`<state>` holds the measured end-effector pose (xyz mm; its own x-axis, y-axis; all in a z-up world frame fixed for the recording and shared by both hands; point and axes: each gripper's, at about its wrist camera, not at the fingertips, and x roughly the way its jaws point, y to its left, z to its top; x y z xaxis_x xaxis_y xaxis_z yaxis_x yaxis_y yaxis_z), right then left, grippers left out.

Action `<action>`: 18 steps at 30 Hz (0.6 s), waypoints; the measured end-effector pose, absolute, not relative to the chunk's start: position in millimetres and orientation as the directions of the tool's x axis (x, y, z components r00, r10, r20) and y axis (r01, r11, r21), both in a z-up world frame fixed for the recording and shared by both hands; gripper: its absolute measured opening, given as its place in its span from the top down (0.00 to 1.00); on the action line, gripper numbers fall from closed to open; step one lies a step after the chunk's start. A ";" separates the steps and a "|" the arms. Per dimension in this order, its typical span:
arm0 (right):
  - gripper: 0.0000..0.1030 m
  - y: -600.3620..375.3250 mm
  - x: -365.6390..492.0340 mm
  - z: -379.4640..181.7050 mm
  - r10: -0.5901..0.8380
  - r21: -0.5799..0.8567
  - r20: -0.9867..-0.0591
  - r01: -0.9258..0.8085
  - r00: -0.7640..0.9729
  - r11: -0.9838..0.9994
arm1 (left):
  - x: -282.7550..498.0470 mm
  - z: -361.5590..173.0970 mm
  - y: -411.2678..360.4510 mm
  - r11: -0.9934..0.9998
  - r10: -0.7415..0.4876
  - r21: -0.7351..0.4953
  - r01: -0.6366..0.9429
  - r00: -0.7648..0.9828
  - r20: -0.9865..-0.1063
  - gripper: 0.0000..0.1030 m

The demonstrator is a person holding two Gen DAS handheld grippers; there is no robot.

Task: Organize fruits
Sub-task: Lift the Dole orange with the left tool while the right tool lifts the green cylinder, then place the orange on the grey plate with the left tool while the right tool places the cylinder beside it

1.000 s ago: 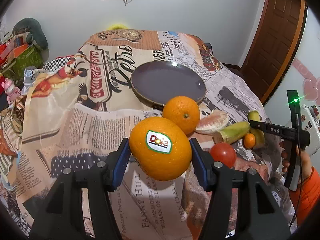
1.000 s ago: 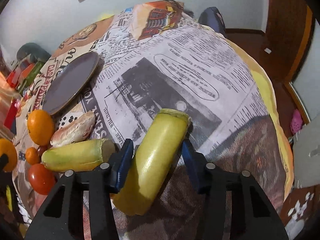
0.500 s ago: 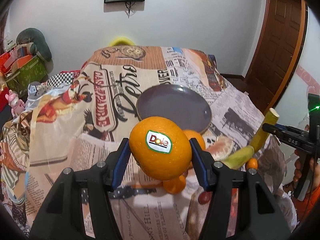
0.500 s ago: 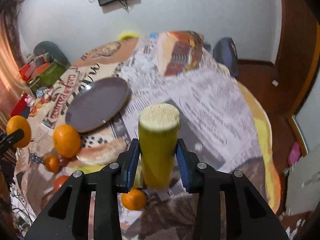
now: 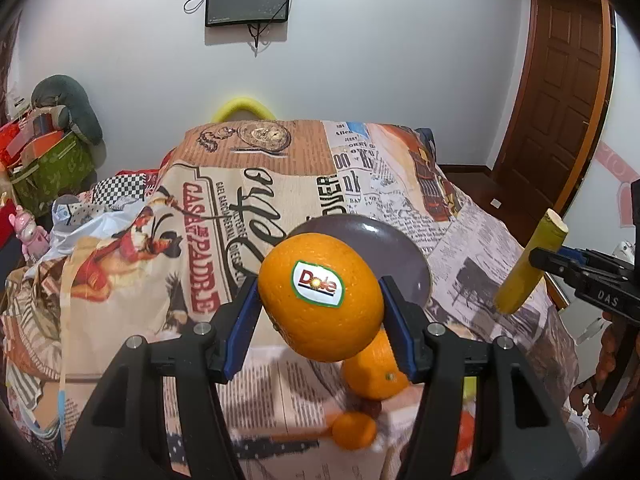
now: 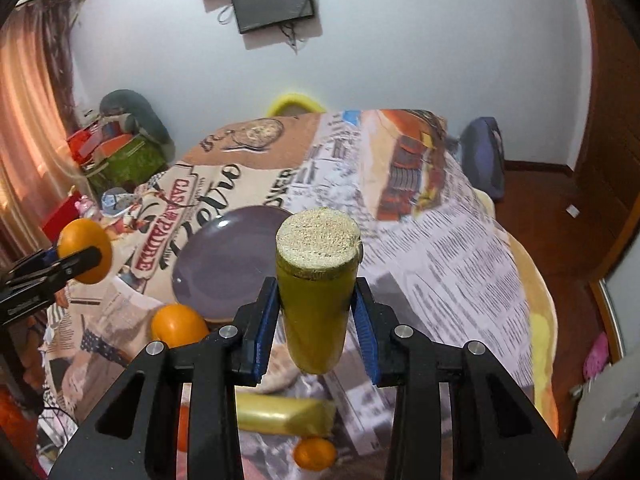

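1. The left gripper (image 5: 320,304) is clamping a big orange (image 5: 320,296) between its blue pads, holding it in the air in front of the plate (image 5: 404,252).
2. The right gripper (image 6: 316,312) is squeezing a yellow-green cane stalk (image 6: 316,292), cut end facing up, also clear of the cloth (image 6: 440,248).
3. Both fruits are being carried; the step in hand looks like transport toward the empty plate.
4. Next, each hand is likely needing to lower over the plate and release gently so the orange is not rolling off.
5. The orange is showing a glossy, dimpled, round skin with a sticker; the stalk is looking smooth and cylindrical, with a fibrous pale cut face.
6. A second orange (image 6: 178,324), another stalk (image 6: 284,414) and a small citrus (image 6: 314,454) are lying on the printed cloth, near the plate.
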<state>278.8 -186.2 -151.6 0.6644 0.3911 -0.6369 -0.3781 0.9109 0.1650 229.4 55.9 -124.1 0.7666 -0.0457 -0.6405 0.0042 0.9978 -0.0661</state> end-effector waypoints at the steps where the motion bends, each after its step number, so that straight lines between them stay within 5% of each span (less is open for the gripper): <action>1: 0.67 -181.9 280.6 -151.3 0.398 0.163 -0.634 -0.389 0.662 0.907 | 234.3 -124.4 56.4 0.998 -0.046 -0.065 0.005 0.766 -0.641 0.43; 18: 0.67 -120.1 330.9 -173.1 0.461 0.150 -0.677 -0.506 0.573 0.849 | 305.1 -161.8 58.9 0.999 -0.048 -0.045 0.023 0.709 -0.703 0.43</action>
